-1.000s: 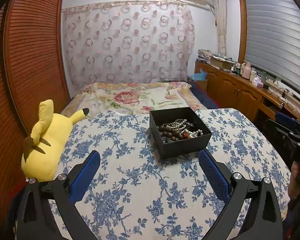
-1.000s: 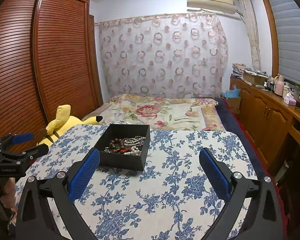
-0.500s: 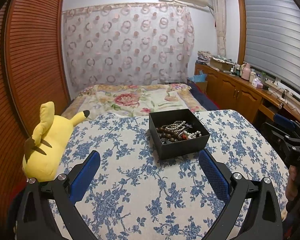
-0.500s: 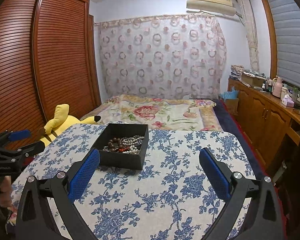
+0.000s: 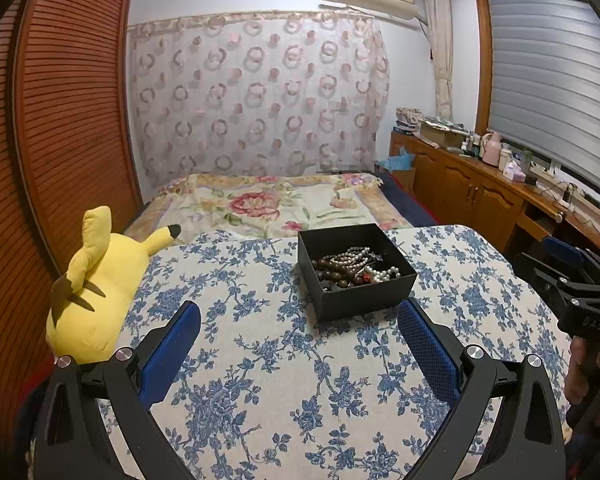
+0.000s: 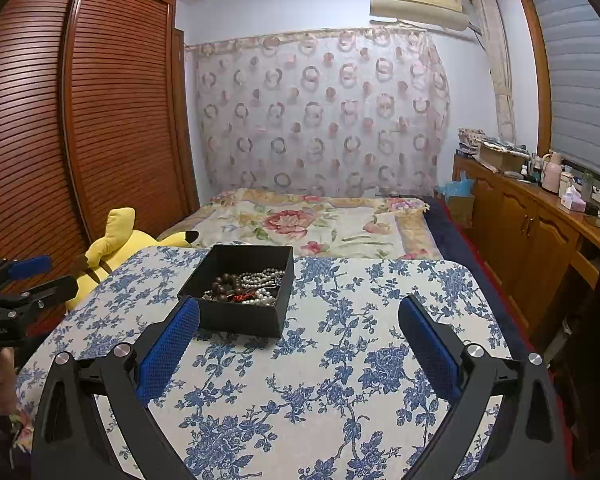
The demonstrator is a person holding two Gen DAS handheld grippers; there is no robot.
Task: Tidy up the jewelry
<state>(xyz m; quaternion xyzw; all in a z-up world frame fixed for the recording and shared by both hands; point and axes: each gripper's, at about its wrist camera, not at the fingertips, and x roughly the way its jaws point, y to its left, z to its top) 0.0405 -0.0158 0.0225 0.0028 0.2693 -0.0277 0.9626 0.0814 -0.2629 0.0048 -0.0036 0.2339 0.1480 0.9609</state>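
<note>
— Tools? 
— Left tool (image 5: 298, 334) and right tool (image 6: 298, 332), at the bottom of their views, both spread wide, holding nothing.
— The jewelry? 
— Piled in the black box (image 5: 356, 270) at frame centre on the table (image 5: 260, 360). Yellow plush toy (image 5: 100, 284) at left, bed (image 5: 284, 202) beyond.
</note>
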